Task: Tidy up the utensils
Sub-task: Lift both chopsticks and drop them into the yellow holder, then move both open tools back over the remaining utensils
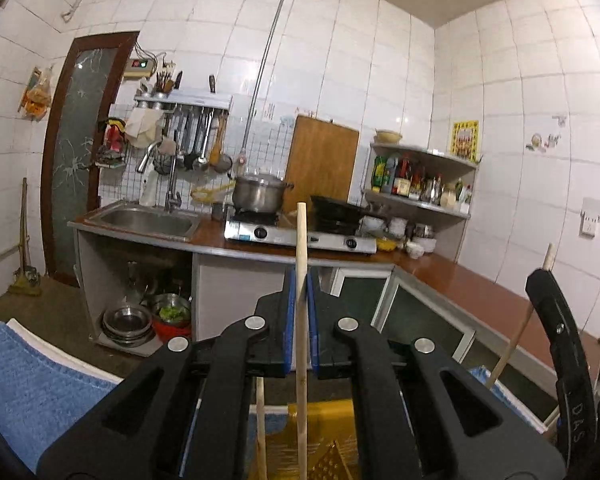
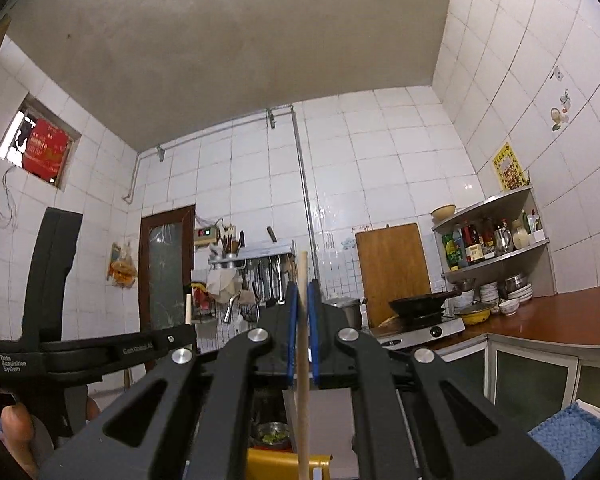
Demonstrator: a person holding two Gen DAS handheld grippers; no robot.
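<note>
In the left wrist view my left gripper (image 1: 301, 280) is shut on a pale wooden chopstick (image 1: 301, 232) that stands upright between the blue pads, one end above them and one below. A second wooden stick (image 1: 261, 420) shows under the jaws, over a yellow object (image 1: 328, 444). At the right edge my right gripper (image 1: 540, 278) is seen side-on with a chopstick (image 1: 512, 344) through it. In the right wrist view my right gripper (image 2: 302, 292) is shut on an upright chopstick (image 2: 303, 268). The left gripper (image 2: 190, 334) is at the left, held by a hand (image 2: 16, 428).
A blue towel (image 1: 32, 380) lies on white board below left. Ahead is a counter (image 1: 460, 280) with a sink (image 1: 148, 220), a stove (image 1: 300, 236) with a pot (image 1: 260, 194), and a corner shelf (image 1: 420, 188) of bottles. Utensils hang on a wall rack (image 1: 188, 108).
</note>
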